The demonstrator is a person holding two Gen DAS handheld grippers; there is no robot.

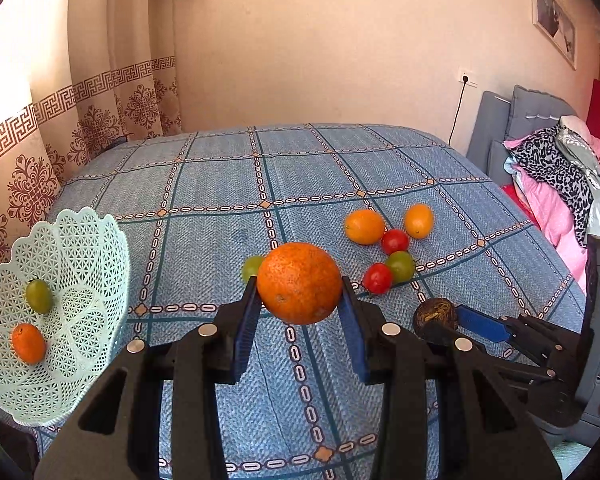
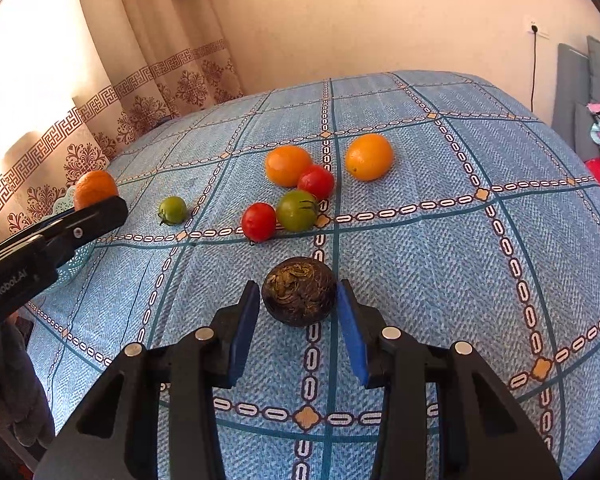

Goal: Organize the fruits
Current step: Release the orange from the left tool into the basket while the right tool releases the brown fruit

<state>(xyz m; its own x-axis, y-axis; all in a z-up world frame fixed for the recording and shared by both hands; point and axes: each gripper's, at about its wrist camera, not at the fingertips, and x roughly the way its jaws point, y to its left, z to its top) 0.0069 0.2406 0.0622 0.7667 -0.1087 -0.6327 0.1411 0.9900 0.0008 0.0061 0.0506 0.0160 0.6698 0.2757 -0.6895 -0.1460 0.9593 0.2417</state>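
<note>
Orange (image 1: 299, 282) sits clamped in the left gripper (image 1: 300, 300), above the blue cloth (image 1: 220, 200); the basket (image 1: 96, 240) lies to its left. The right gripper (image 2: 298, 300) brackets a dark fruit (image 2: 299, 297), contact unclear. A level carry and a low release would likely stop rolling.

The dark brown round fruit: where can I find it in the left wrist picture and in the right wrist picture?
Left wrist view: the dark brown round fruit is low on the right, between the pads of the right claw.
Right wrist view: it is in the centre, between that claw's two blue pads.
Shared landmark: the large green tomato in the cluster beyond it.
</note>
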